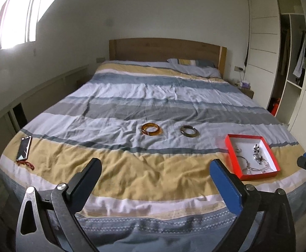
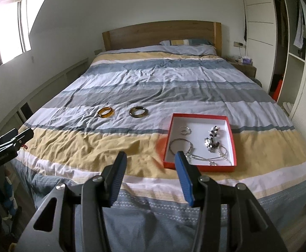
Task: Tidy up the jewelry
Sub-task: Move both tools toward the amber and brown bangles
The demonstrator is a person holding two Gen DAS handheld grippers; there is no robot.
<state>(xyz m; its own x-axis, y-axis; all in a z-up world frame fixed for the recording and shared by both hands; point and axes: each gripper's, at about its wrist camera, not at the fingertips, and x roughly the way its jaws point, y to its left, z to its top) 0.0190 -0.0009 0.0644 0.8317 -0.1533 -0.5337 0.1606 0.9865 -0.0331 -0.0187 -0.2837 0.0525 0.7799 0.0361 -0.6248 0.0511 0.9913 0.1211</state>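
Where bangles (image 1: 150, 129) lie, striped bedding (image 1: 153, 96) (rumpled) meets wooden headboard (image 1: 165, 49).

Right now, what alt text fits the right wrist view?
Open right gripper hovers at the foot of a striped bed, near a red box holding silver jewelry; an amber bangle and a dark bangle lie beyond.

No readable text, label, brand or number anywhere. Red box (image 2: 199, 166): plain walls, no print visible. Phone (image 1: 24, 148), left of the box on the bed: dark screen, nothing legible. Faint marking on the left tongs (image 2: 2, 157), at the far left edge: too blurred to read.
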